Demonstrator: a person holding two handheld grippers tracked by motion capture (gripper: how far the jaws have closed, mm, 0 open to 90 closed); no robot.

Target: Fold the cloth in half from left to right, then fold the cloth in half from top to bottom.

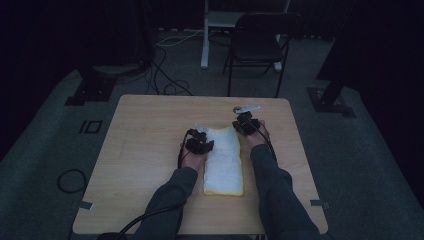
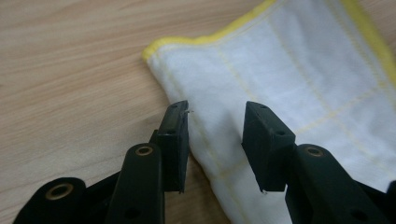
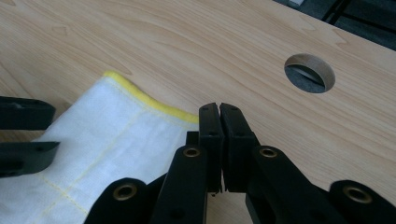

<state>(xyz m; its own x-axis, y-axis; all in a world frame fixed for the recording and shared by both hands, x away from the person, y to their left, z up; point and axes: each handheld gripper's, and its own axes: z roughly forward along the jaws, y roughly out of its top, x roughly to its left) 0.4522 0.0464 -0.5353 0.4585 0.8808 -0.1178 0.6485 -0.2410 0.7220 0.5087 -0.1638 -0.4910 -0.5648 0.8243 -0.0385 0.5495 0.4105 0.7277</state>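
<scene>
A white cloth [image 1: 223,161] with a yellow hem lies folded in a long strip at the table's middle. My left gripper [image 1: 200,142] sits at the cloth's far left side. Its jaws stand open [image 2: 215,109] just above the cloth's [image 2: 289,79] left edge, with no pad pressing on it. My right gripper [image 1: 245,124] is at the cloth's far right corner. Its jaws are shut [image 3: 219,108] tip to tip, and the cloth's [image 3: 107,135] yellow hem runs up against the left jaw's side. Nothing shows between the pads.
The wooden table [image 1: 150,130] has a round hole [image 3: 309,72] beyond the right gripper. A black chair [image 1: 260,42] and a desk leg stand on the floor past the far edge. Cables trail across the carpet at left.
</scene>
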